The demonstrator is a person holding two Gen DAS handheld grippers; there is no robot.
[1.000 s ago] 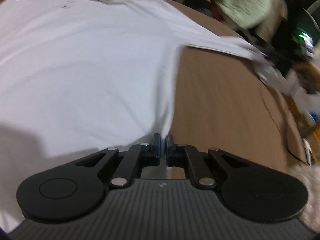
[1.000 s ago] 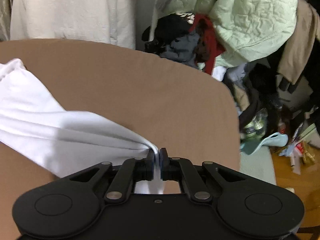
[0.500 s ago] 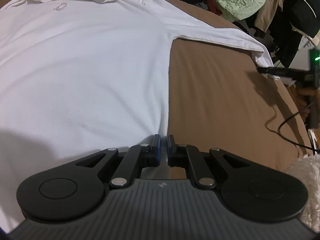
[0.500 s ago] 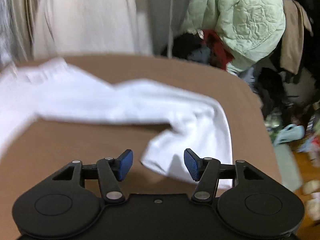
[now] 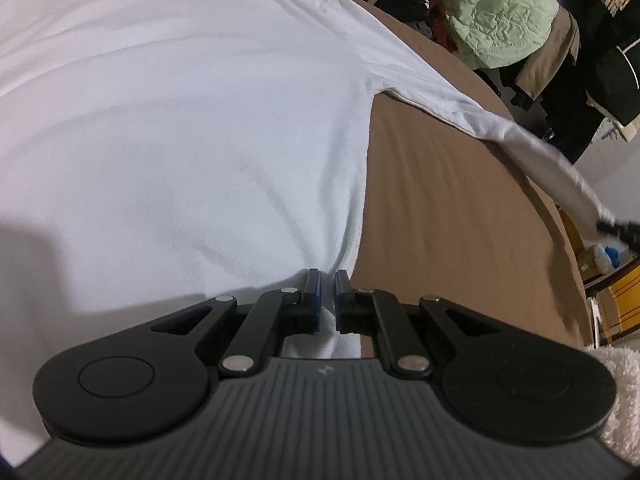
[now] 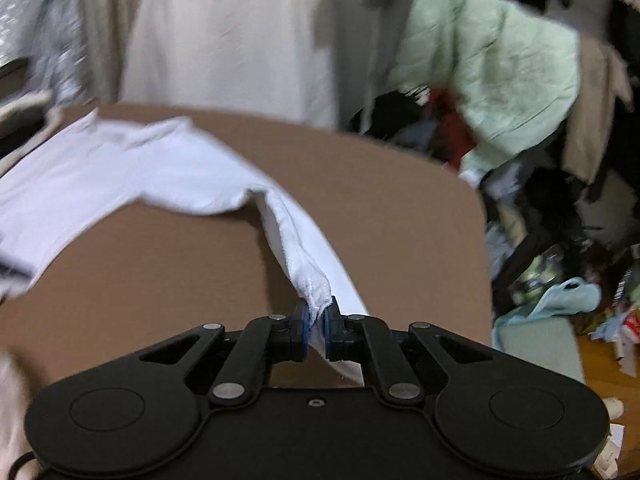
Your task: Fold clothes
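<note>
A white long-sleeved shirt (image 5: 180,140) lies spread on the brown table (image 5: 460,240). My left gripper (image 5: 328,304) is shut on the shirt's near side edge, with white fabric pinched between its blue pads. One sleeve (image 5: 460,108) runs right toward the table's edge, where my right gripper (image 5: 616,228) shows as a dark blur. In the right wrist view that gripper (image 6: 316,320) is shut on the sleeve's cuff end (image 6: 304,248), which rises off the table (image 6: 160,280) in a taut fold. The shirt's body (image 6: 100,168) lies at the far left.
A pale green quilted jacket (image 6: 500,80) and a pile of dark and red clothes (image 6: 432,128) sit beyond the table's far right corner. Cream fabric (image 6: 224,40) hangs behind the table. Clutter (image 6: 560,292) covers the floor to the right. Something white and fluffy (image 5: 616,392) lies near my left gripper.
My right gripper let go of the sleeve, opened, swung across, and has shut on the cuff end again, lifting it. The left gripper has kept its grip on the shirt.
</note>
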